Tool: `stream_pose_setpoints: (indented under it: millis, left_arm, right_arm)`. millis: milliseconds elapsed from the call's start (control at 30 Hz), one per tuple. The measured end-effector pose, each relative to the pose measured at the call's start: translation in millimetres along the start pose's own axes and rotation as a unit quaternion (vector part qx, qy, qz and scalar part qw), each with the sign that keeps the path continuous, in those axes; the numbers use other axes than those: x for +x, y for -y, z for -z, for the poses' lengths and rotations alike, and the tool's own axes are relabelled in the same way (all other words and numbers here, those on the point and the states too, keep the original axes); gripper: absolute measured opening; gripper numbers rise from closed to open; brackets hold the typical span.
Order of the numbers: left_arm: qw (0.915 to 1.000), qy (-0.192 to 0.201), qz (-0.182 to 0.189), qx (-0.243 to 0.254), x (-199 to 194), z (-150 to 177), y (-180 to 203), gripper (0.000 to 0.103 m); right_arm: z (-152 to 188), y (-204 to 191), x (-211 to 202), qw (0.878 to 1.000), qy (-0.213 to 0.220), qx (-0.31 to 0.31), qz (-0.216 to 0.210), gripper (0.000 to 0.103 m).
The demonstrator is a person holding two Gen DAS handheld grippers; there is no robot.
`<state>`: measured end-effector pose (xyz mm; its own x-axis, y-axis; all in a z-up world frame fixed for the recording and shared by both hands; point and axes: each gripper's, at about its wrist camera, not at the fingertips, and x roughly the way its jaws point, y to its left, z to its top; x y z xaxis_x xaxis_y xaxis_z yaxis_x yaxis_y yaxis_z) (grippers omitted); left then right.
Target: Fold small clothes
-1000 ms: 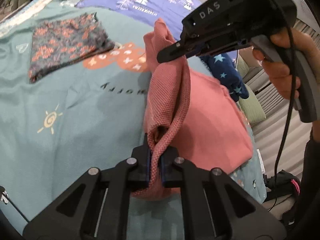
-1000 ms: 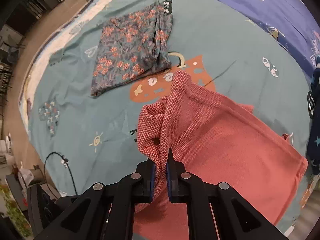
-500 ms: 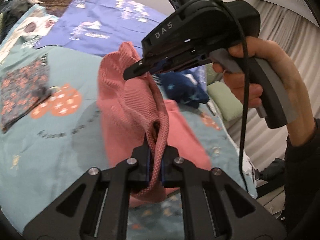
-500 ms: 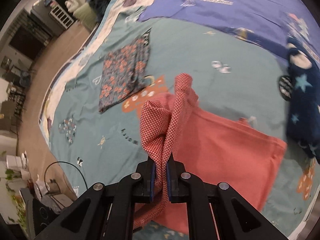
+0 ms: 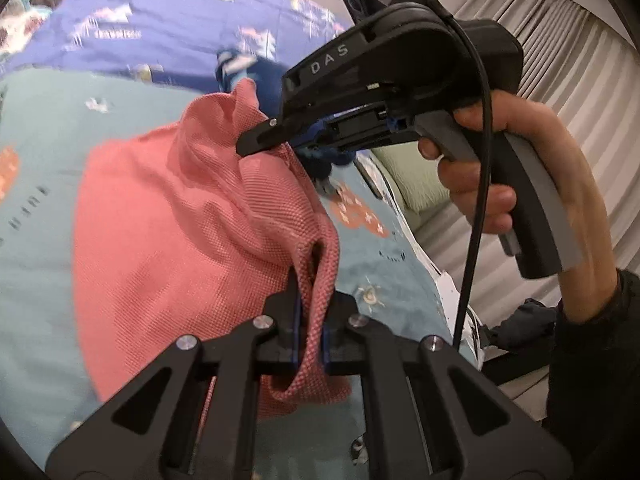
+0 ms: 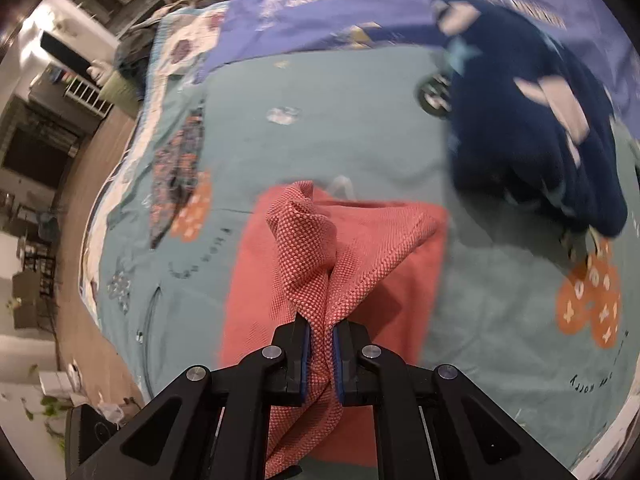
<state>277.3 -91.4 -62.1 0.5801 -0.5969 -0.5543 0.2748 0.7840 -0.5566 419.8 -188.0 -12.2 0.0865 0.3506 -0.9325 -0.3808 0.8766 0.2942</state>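
A salmon-pink knit garment (image 5: 160, 216) (image 6: 384, 248) hangs lifted over the teal bedspread (image 5: 40, 120) (image 6: 360, 128), its lower part trailing on the bed. My left gripper (image 5: 310, 320) is shut on a bunched edge of it. My right gripper (image 6: 321, 354) is shut on another edge; in the left wrist view this right gripper (image 5: 252, 146) shows from the side, held by a hand (image 5: 500, 184), pinching the garment's upper fold.
A navy star-print garment (image 6: 532, 136) (image 5: 272, 76) lies crumpled at the right of the bed. A folded dark floral piece (image 6: 176, 176) lies at the left. A purple blanket (image 6: 360, 0) covers the far end. Curtains (image 5: 580, 60) and the bed's edge are at the right.
Both grippers have carried the pink garment up and across toward the navy garment side of the bed. The floral piece has slid out of the left wrist view. Both grips held.
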Motion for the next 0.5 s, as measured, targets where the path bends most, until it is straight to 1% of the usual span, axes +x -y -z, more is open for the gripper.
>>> stream_pose_setpoints:
  millis: [167, 200, 267, 333, 367, 400, 433, 467, 500]
  left_arm:
    - [0.9987, -0.043, 0.001, -0.028, 36.2, 13.8, -3.3, 0.009]
    - [0.9983, -0.048, 0.002, -0.034, 40.8, 15.4, -2.4, 0.011]
    - [0.9965, -0.065, 0.009, -0.052, 49.9, 18.3, -4.6, 0.020]
    - [0.9930, -0.089, 0.024, -0.074, 55.2, 19.4, -7.9, 0.042]
    - [0.9886, -0.111, 0.043, -0.092, 56.5, 19.3, -9.9, 0.045]
    - [0.9860, -0.121, 0.056, -0.100, 55.1, 18.1, -11.3, 0.050]
    - [0.9834, -0.130, 0.070, -0.106, 51.9, 17.2, -11.9, 0.054]
    - [0.9813, -0.136, 0.085, -0.106, 43.1, 15.8, -12.6, 0.055]
    - [0.9810, -0.136, 0.092, -0.102, 35.8, 14.5, -12.6, 0.056]
  right_arm:
    - [8.4, 45.7, 31.5, 0.999, -0.018, 0.032, -0.018, 0.008]
    - [10.4, 53.3, 38.8, 0.999, -0.021, 0.038, -0.022, 0.008]
    - [13.1, 65.6, 49.8, 0.998, -0.024, 0.047, -0.031, 0.008]
    - [15.4, 73.5, 57.5, 0.998, -0.027, 0.053, -0.038, 0.010]
    - [16.7, 76.4, 59.7, 0.998, -0.027, 0.051, -0.037, 0.012]
    - [18.0, 77.5, 58.6, 0.998, -0.023, 0.045, -0.022, 0.020]
    - [20.2, 75.7, 54.9, 0.999, -0.015, 0.032, 0.004, 0.027]
    - [23.4, 71.1, 48.0, 0.999, 0.000, 0.005, 0.053, 0.029]
    - [26.2, 66.8, 42.4, 0.996, 0.011, -0.017, 0.086, 0.034]
